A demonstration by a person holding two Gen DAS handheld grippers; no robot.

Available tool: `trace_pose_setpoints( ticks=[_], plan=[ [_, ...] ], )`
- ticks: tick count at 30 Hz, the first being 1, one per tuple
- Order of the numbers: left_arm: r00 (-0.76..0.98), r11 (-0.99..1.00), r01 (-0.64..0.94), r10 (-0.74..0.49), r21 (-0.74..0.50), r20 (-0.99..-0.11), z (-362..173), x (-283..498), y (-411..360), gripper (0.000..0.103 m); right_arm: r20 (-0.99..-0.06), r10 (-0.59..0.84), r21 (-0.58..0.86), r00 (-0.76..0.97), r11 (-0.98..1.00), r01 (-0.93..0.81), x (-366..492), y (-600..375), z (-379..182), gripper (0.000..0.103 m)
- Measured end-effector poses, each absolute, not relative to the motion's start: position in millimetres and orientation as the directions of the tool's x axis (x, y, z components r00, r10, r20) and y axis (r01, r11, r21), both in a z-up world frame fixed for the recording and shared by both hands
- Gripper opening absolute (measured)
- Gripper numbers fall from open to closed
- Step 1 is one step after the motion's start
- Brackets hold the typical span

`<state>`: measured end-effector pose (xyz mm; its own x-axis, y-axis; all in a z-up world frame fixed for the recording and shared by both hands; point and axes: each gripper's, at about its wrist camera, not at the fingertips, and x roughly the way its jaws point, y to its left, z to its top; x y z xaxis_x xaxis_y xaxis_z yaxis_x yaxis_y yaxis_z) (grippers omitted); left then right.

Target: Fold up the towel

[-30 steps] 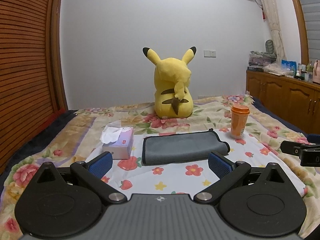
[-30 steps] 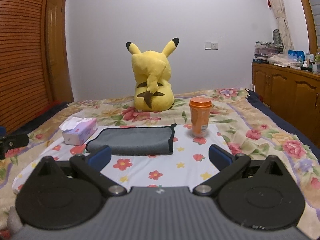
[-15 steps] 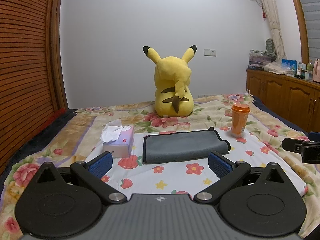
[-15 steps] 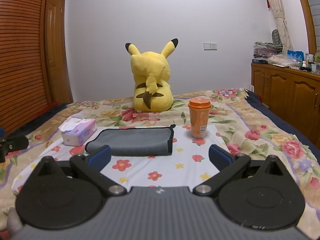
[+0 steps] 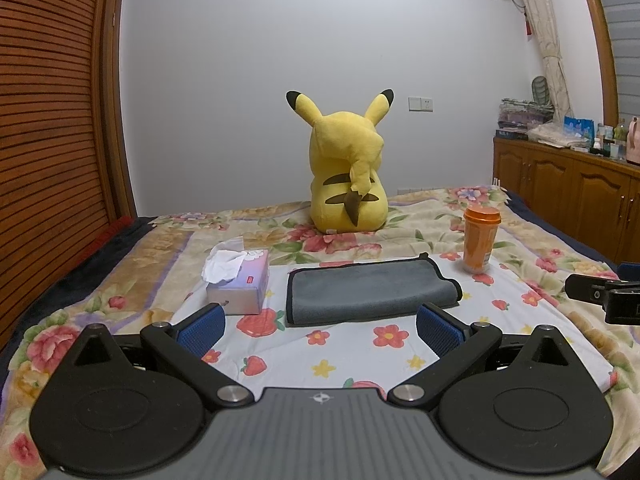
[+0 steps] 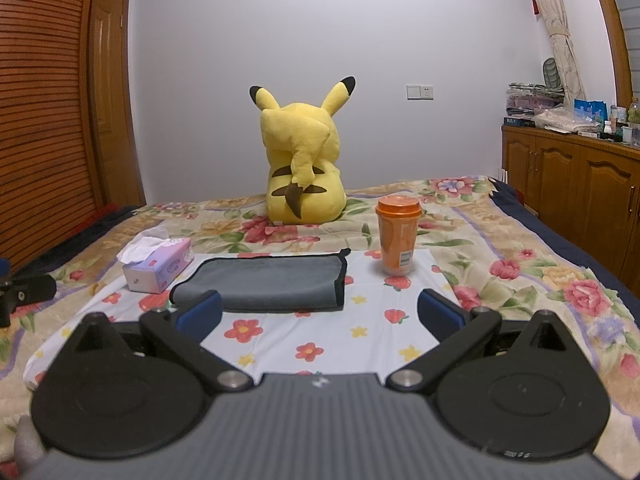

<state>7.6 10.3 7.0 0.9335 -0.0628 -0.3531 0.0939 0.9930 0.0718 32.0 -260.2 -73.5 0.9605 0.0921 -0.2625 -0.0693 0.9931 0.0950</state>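
Note:
A grey towel (image 5: 370, 290) with black edging lies folded flat on the white floral cloth (image 5: 360, 344) on the bed; it also shows in the right wrist view (image 6: 268, 282). My left gripper (image 5: 320, 326) is open and empty, held just short of the towel's near edge. My right gripper (image 6: 319, 312) is open and empty, just short of the towel's near right part. The right gripper's tip shows at the right edge of the left wrist view (image 5: 600, 292).
A tissue box (image 5: 240, 280) stands left of the towel, an orange cup (image 5: 480, 240) to its right. A yellow Pikachu plush (image 5: 346, 176) sits behind. Wooden cabinets (image 5: 568, 192) line the right wall and a slatted wardrobe (image 5: 44, 140) the left.
Both grippers have drawn back and risen slightly from the towel; the scene sits a little lower and farther. Both stay open. The towel has not moved.

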Motion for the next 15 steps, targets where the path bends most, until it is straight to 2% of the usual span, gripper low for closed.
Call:
trace_pose_setpoints(
  ticks=[15],
  plan=[
    [0.932,0.992,0.096,-0.063,0.076,-0.357,3.2,9.9,13.9,0.103,-0.262,0.091,0.094,0.961,0.993,-0.069,32.1,-260.5,-73.1,0.103]
  ],
)
